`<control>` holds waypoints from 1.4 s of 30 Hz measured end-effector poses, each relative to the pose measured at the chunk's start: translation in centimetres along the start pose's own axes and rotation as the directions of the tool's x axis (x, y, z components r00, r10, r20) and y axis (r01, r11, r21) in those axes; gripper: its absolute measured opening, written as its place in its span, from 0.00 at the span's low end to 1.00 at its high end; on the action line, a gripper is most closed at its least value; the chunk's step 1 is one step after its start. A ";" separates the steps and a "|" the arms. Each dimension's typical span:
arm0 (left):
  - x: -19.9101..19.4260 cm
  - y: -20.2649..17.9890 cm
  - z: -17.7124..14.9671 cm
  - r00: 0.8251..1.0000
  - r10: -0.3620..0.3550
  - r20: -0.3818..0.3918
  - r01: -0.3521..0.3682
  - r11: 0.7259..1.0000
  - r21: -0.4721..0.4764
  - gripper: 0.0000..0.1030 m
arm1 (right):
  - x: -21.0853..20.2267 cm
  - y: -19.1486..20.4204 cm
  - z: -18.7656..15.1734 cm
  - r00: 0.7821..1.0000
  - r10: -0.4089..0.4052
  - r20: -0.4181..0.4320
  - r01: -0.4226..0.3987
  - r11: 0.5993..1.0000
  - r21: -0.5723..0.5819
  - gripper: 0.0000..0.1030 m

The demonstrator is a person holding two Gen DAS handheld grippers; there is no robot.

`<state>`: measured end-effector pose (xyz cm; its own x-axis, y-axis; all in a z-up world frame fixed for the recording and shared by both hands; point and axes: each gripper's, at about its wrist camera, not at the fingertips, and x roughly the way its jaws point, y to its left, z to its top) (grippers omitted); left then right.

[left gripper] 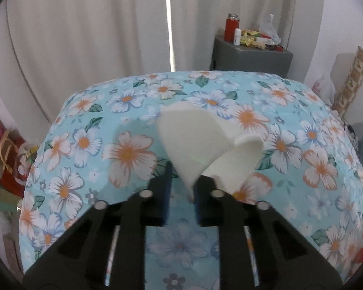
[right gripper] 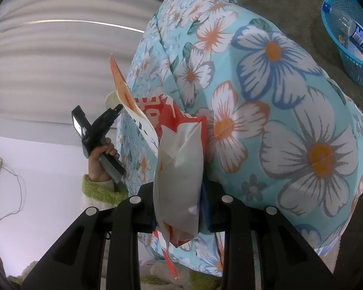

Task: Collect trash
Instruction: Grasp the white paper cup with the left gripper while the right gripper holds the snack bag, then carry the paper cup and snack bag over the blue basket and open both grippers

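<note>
Our left gripper (left gripper: 181,181) points steeply down, its jaws pinched on a crushed paper cup (left gripper: 200,142). Our right gripper (right gripper: 179,207) is clamped around a crumpled wrapper (right gripper: 179,169), and our left hand (right gripper: 101,162) wears a fuzzy green sleeve (right gripper: 101,191).

No lettering can be read anywhere

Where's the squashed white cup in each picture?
Left wrist view: the squashed white cup is in the middle, with its pointed end between the left gripper's fingers.
Right wrist view: only a pale round bit of it shows, at middle left, at the left gripper's tip.
Shared landmark: the blue flowered cloth.
</note>
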<state>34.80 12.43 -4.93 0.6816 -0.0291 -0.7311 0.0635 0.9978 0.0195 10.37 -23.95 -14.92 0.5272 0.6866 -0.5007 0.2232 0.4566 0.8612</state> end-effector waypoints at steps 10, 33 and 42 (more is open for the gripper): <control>-6.0 -1.6 -0.6 0.993 -0.082 0.085 0.079 0.996 0.037 0.01 | -1.9 0.1 -0.5 0.998 0.033 0.061 -0.031 0.999 -0.027 0.26; -5.1 -50.1 -9.0 0.839 -0.268 -0.474 0.539 0.531 0.653 0.02 | -22.5 -16.9 6.8 0.684 -0.548 0.481 0.438 0.836 0.330 0.28; 8.8 -60.6 -12.6 0.671 -0.081 -0.737 0.588 0.664 0.462 0.02 | -18.0 -24.6 18.7 0.554 -0.748 0.365 0.732 0.647 0.215 0.31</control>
<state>27.71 -47.58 -21.13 -0.0854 -0.0559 -0.9948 0.7797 0.6179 -0.1017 10.77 -58.13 -25.51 0.4248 -0.1677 -0.8896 0.7062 0.6762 0.2097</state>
